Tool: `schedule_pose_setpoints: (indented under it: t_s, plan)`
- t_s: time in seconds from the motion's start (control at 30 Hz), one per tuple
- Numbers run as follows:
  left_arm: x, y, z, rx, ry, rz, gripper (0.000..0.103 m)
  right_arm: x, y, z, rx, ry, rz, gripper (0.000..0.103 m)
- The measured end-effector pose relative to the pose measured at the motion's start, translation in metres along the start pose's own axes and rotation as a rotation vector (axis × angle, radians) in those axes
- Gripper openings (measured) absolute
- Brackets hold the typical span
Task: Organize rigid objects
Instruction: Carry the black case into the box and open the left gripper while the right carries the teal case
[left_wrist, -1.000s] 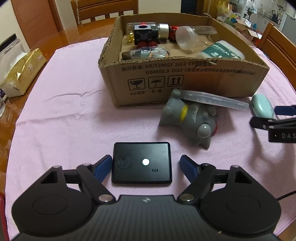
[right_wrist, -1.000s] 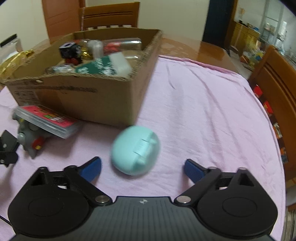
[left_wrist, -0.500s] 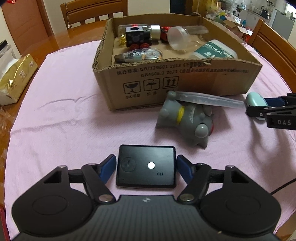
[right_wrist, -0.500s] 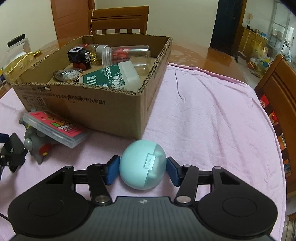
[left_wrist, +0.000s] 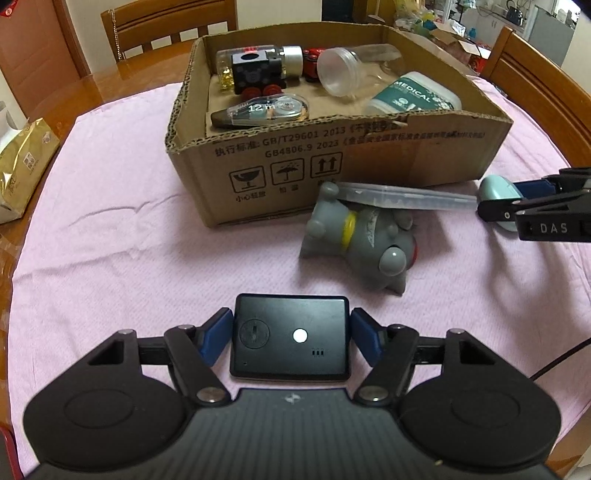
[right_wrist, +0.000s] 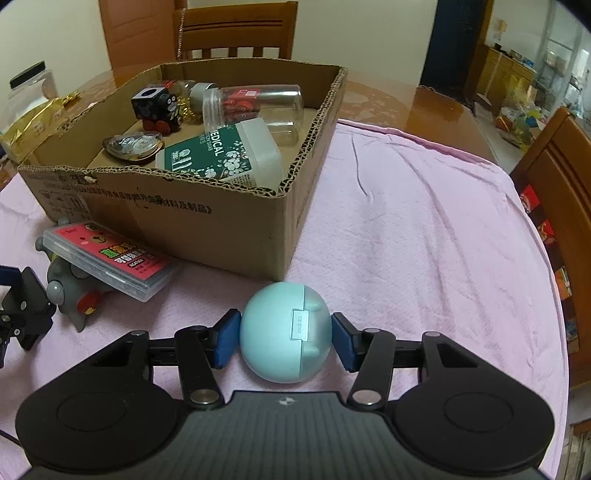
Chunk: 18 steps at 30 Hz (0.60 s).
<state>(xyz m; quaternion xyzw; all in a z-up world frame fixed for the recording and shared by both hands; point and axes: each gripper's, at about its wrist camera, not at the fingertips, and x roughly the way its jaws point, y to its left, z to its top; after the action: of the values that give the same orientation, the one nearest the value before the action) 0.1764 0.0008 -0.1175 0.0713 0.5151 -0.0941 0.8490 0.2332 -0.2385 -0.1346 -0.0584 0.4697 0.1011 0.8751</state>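
We find the left tongs (left_wrist: 291, 338) pinching a black device (left_wrist: 290, 338) by its two short sides, low over the surface (left_wrist: 110, 229). The device looks rigid, flat and light; its plastic faces appear smooth, so we judge the side edges the sound place to hold, well seated in the pads. The right tongs (right_wrist: 286, 338) are pressed against a pale blue case (right_wrist: 285, 332), one pad on each flank. That case is rounded and glossy (a shape that may squirt out of a flat-padded grip), so we would hold it across its widest part and carry it level. We cannot tell whether either item has left the cloth.

The cardboard box (left_wrist: 332, 162) stands just ahead of both tongs, open-topped and already holding jars, a toy cube, a correction tape and a medical tub. A grey cat figure (left_wrist: 362, 240) lies on its side before the box, with a flat plastic card case (right_wrist: 107, 258) resting on it.

The surface is a table under a pink cloth, slightly wrinkled. Wooden chairs ring it; a gold packet (left_wrist: 22, 166) sits at the left edge.
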Motion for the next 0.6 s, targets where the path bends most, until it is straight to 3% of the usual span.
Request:
schedule_pose_setpoints:
  t_s: [0.6]
  plan:
    - [-0.018,-0.001,0.008,0.101,0.025,-0.042,0.069,-0.018,-0.003,0.0,-0.071,0.032,0.055,0.058]
